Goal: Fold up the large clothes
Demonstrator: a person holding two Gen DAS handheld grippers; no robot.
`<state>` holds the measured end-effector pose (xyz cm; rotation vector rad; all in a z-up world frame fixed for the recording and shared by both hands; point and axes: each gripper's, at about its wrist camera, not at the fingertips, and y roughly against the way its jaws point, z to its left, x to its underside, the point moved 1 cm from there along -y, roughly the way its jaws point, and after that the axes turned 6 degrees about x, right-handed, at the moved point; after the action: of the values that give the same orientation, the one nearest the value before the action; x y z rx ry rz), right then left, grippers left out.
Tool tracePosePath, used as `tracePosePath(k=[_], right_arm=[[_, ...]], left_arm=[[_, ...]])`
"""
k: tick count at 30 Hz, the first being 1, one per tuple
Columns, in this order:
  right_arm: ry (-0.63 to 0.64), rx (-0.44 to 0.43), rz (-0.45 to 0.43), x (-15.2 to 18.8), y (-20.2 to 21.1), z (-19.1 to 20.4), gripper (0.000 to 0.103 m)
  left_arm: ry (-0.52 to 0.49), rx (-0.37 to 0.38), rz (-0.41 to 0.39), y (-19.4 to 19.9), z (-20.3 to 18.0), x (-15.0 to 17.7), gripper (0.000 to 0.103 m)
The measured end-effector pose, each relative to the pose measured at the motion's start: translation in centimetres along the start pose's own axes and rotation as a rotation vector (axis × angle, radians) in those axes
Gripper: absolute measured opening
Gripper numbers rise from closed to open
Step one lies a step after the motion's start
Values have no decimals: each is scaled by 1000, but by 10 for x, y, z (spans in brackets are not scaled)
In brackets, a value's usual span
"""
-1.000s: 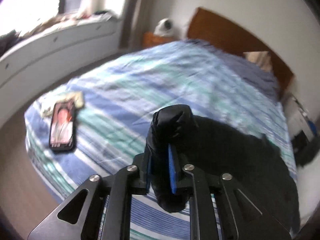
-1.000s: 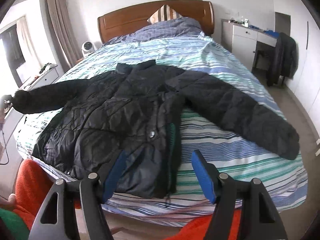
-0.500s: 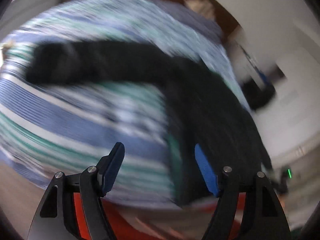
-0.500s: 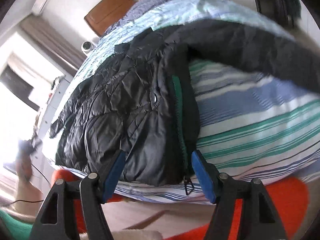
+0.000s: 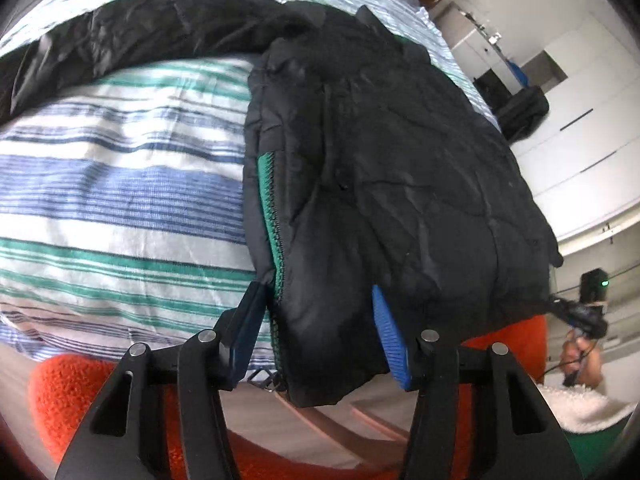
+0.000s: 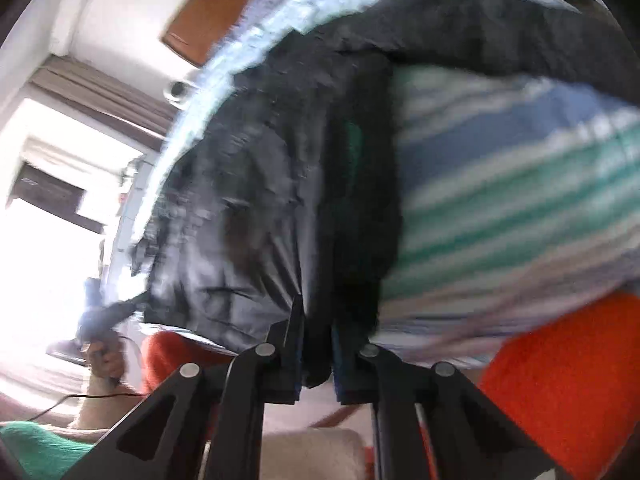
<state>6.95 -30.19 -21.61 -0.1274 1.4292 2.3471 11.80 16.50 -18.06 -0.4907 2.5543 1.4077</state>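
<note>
A: What's the jacket made of, by the look of it?

B: Black, puffy, quilted in stitched panels, with a slight sheen and lots of fine creases. A green zipper runs down its front edge. It lies spread on the bed, with the bottom hem hanging over the near edge.

A: And the bedding?

B: A soft woven cover in white, blue and green stripes, rumpled in places. Nothing here acts as a container; the bed simply carries the jacket.

A: How does the left gripper stand?

B: Its jaws are spread wide, one blue ribbed pad on each side of the hem corner by the zipper. I see no pinch on the cloth.

A: The right gripper?

B: Its jaws are drawn in close on a fold of the jacket's hem; the cloth bunches and puckers where it goes in between them.

A: What does one camera show that the other misses?

B: The left one is sharp: zipper teeth, quilt seams, a sleeve stretched across the top of the bed, white cupboards at the right. The right one is smeared with blur, but it catches a bright window, brown curtains and a piece of wooden headboard. Both show orange fabric low in the frame.
</note>
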Motion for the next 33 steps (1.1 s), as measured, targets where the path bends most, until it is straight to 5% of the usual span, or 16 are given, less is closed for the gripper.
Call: tracePosePath(k=[5, 9, 16, 19, 21, 22, 24, 29, 33], right_arm=[[126, 112, -28, -6, -12, 23, 16], [187, 177, -58, -5, -1, 34, 48], [185, 250, -197, -6, 47, 39, 48], [206, 290, -262, -5, 71, 44, 48], [229, 319, -296, -6, 79, 51, 48], [245, 340, -318, -6, 85, 55, 49], [274, 365, -362, -10, 94, 63, 58], [283, 358, -418, -19, 109, 75, 63], [245, 301, -420, -18, 110, 73, 63]], left_arm=[[-11, -20, -2, -18, 8, 1, 62], [-39, -69, -20, -27, 5, 5, 52], [-22, -57, -52, -18, 9, 14, 34], [-38, -68, -73, 1, 1, 20, 34], [-34, -112, -115, 18, -6, 24, 48], [-33, -138, -143, 28, -11, 25, 70], [-33, -196, -244, 54, -22, 28, 96], [-41, -196, -552, 121, -49, 29, 101], [-48, -225, -637, 137, -63, 20, 101]])
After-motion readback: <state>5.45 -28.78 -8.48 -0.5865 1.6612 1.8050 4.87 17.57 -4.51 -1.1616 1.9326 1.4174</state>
